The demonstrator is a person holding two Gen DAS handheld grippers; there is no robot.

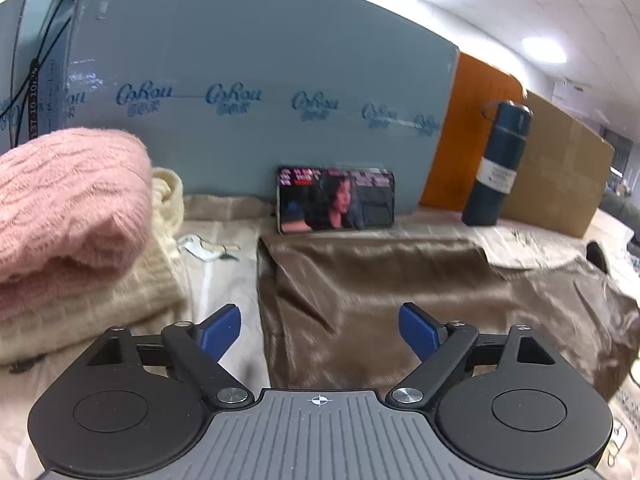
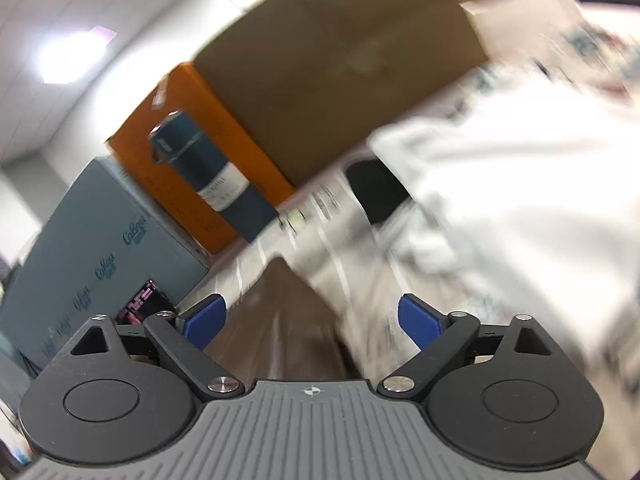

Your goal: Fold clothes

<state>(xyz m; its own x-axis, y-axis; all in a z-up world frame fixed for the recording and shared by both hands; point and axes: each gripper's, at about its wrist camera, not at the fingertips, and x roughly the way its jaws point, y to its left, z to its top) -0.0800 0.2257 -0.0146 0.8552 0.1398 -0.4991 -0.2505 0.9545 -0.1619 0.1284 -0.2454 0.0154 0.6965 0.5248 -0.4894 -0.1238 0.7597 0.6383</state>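
Note:
A shiny brown garment (image 1: pixel 400 300) lies spread on the table, its left part folded to a straight edge. My left gripper (image 1: pixel 320 334) is open and empty, just above its near left part. In the blurred, tilted right wrist view a corner of the brown garment (image 2: pixel 280 320) lies between the fingers of my open right gripper (image 2: pixel 310 322), not pinched. A white garment (image 2: pixel 520 200) lies heaped to the right. A folded pink sweater (image 1: pixel 68 208) rests on a folded cream knit (image 1: pixel 100 292) at the left.
A phone (image 1: pixel 336 200) playing video leans against a blue-grey box (image 1: pixel 260 80) at the back. A dark blue flask (image 1: pixel 500 164) stands by an orange box (image 1: pixel 468 132) and a cardboard box (image 1: pixel 556 172). A patterned cloth (image 1: pixel 224 272) covers the table. A black object (image 2: pixel 376 192) lies by the white garment.

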